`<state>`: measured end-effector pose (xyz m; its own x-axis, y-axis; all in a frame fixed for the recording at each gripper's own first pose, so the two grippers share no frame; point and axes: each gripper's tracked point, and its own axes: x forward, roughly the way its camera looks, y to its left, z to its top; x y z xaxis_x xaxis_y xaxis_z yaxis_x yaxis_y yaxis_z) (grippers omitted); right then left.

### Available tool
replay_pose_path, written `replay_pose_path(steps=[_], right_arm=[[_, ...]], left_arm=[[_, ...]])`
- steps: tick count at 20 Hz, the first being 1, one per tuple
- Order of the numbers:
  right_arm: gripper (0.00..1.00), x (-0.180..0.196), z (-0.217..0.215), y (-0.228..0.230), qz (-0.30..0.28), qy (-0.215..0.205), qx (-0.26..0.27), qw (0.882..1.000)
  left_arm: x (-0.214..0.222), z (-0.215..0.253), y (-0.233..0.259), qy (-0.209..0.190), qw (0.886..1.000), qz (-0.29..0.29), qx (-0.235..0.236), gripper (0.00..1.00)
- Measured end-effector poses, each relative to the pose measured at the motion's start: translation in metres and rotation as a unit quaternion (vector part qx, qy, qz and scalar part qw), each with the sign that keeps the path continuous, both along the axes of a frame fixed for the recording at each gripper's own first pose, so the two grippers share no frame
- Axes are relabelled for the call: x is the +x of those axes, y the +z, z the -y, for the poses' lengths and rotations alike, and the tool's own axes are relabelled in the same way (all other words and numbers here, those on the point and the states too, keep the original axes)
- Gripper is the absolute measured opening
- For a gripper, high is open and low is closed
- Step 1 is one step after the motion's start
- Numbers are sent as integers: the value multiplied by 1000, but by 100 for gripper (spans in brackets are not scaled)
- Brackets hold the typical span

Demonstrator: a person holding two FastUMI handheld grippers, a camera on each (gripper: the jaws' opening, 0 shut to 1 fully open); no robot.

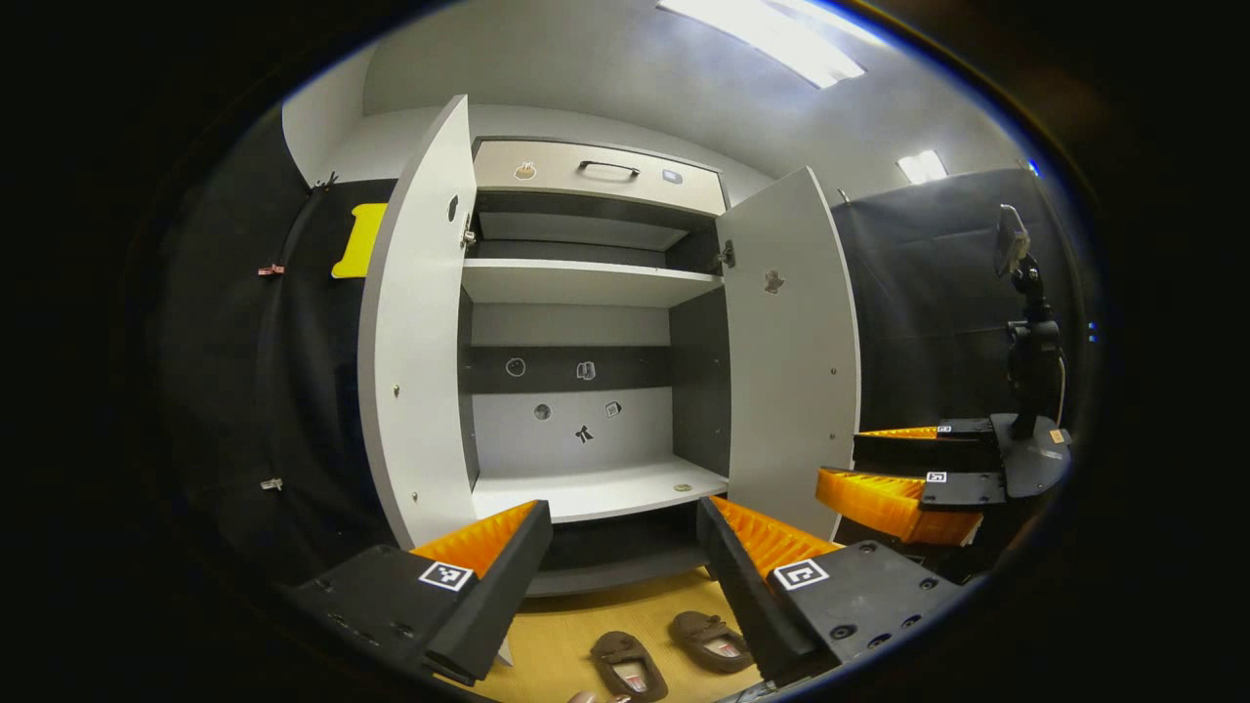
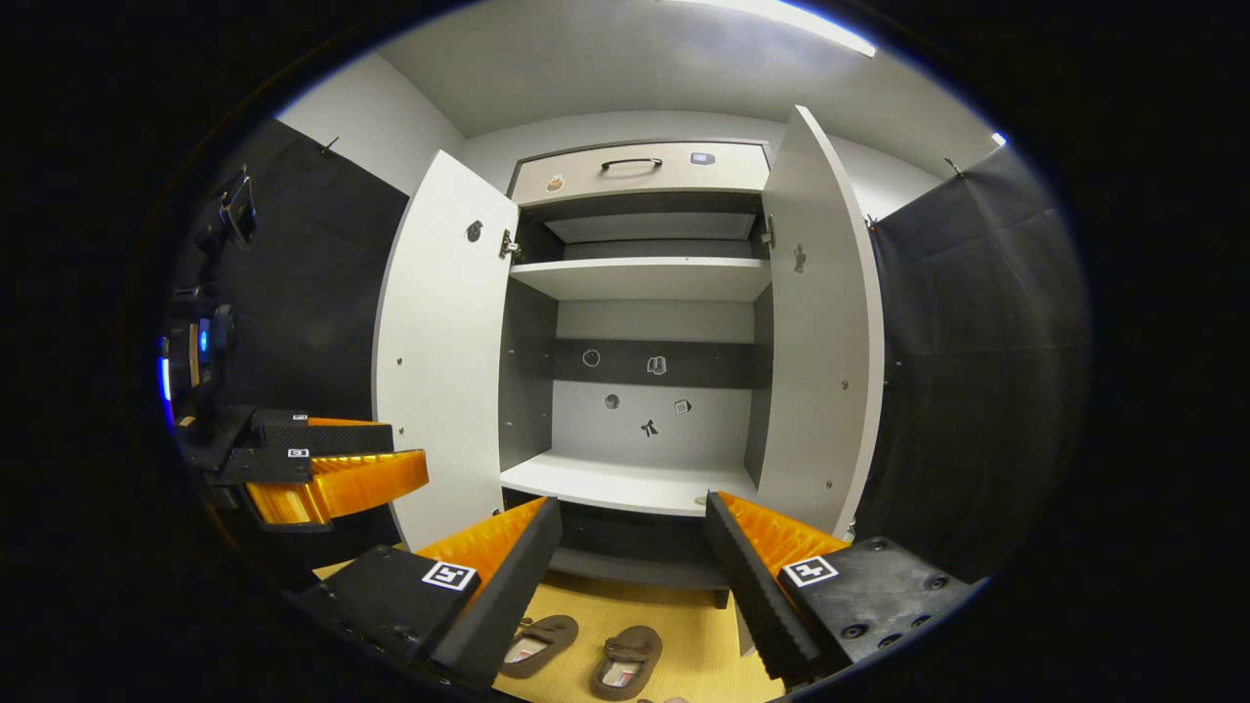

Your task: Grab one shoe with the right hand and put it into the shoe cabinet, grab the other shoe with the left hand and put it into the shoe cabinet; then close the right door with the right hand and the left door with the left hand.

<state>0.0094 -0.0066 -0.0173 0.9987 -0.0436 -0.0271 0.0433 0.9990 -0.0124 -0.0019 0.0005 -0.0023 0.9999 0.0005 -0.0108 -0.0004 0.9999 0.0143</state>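
Two brown shoes lie side by side on the wooden floor in front of the cabinet, one (image 1: 630,666) nearer me and one (image 1: 711,640) to its right in the left gripper view; they are the left shoe (image 2: 537,644) and right shoe (image 2: 625,660) in the right gripper view. The white shoe cabinet stands with its left door (image 1: 420,322) and right door (image 1: 791,342) swung wide. My left gripper (image 1: 623,513) is open and empty, above the shoes and facing the lower shelf (image 1: 596,491). My right gripper (image 2: 633,508) is likewise open and empty. Each gripper appears beside the other: the right gripper (image 1: 898,488) and the left gripper (image 2: 322,469).
The cabinet has an upper shelf (image 1: 586,283), a closed drawer (image 1: 596,174) with a handle on top, and a small round object (image 1: 683,487) on the lower shelf. Black cloth walls flank the cabinet on both sides. Wooden floor (image 2: 684,625) lies in front.
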Motion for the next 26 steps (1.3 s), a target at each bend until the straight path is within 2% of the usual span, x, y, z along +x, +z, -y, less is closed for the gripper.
replay_pose_path(steps=[6, 13, 21, 26], right_arm=[[98, 17, -11, -45, -45, 8, 17, 999], [98, 32, -24, -150, -136, 15, 23, 990], [99, 21, -31, -290, -270, 5, 75, 960], [96, 15, -33, -351, -324, -4, 103, 940]], left_arm=[[0, -10, -8, 1, 1000, -5, 5, 95], [2, -28, -18, 8, 1000, -16, 1, 95], [10, -44, -26, 16, 1000, -23, -3, 95], [15, -54, -33, 20, 999, -32, -8, 95]])
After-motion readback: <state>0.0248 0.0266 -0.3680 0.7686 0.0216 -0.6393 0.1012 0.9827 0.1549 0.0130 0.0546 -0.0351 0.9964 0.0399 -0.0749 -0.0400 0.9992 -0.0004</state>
